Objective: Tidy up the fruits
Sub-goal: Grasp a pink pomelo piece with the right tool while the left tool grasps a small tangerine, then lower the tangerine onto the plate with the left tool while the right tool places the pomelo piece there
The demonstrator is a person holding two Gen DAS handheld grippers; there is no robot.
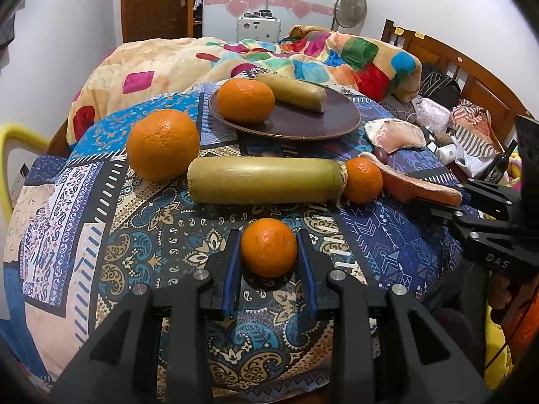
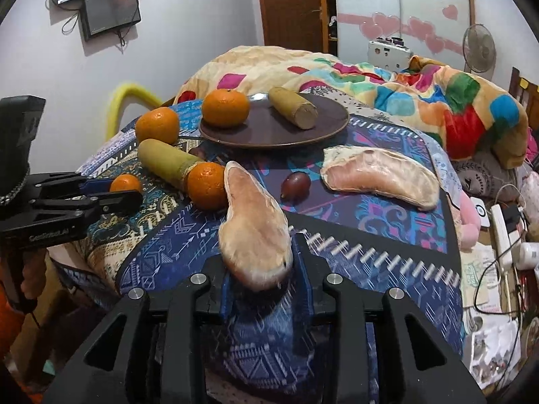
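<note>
A small orange (image 1: 268,247) sits on the patterned cloth between the blue pads of my left gripper (image 1: 268,235), which is shut on it. In the right wrist view my right gripper (image 2: 264,252) is shut on the near end of a peach-coloured pomelo wedge (image 2: 252,229). A brown plate (image 1: 303,124) at the back carries an orange (image 1: 245,101) and a short greenish stick (image 1: 296,92). Before it lie a big orange (image 1: 163,144), a long greenish stick (image 1: 266,180) and another orange (image 1: 363,180). A second wedge (image 2: 380,176) and a dark red plum (image 2: 295,183) lie right of the plate.
The round table (image 2: 387,256) stands against a bed with a colourful quilt (image 1: 353,54). A yellow chair back (image 1: 13,141) is at the left. Cables and clutter (image 2: 498,242) lie beyond the table's right edge. Bare cloth shows at the front.
</note>
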